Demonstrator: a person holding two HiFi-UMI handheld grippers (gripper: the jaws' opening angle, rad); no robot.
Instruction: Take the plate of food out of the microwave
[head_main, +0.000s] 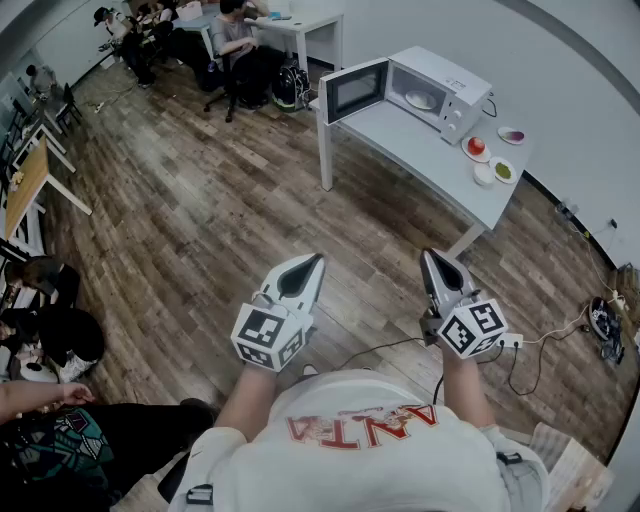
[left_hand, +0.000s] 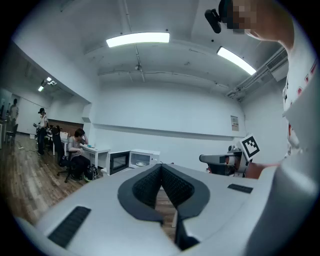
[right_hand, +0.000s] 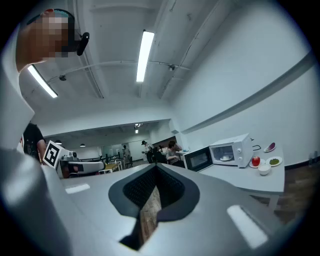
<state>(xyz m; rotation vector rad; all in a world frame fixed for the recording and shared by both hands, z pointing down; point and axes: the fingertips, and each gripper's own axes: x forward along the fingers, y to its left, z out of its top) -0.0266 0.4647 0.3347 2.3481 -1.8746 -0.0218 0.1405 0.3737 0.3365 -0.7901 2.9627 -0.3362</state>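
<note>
Head view has me standing well back from the white box-shaped microwave oven (head_main: 450, 88), which sits on a long pale grey table (head_main: 400, 135) with its dark-windowed door (head_main: 352, 90) swung open at the left side. The white plate of food (head_main: 420, 99) lies inside the microwave's cavity, untouched. Near the microwave's right end, on the same table, are a small plate with a red fruit (head_main: 476, 148), a small white bowl (head_main: 484, 175), a dish of something green (head_main: 503, 171) and a dish of something dark red (head_main: 511, 135). My left gripper (head_main: 314, 260) and my right gripper (head_main: 431, 254) are held over the brown wood-plank floor (head_main: 200, 220), well apart from the microwave and pointing toward it. In the left gripper view the black ribbed pads (left_hand: 146, 187) meet at their tips with nothing between them. The right gripper view shows the same: jaws clenched together, empty.
</note>
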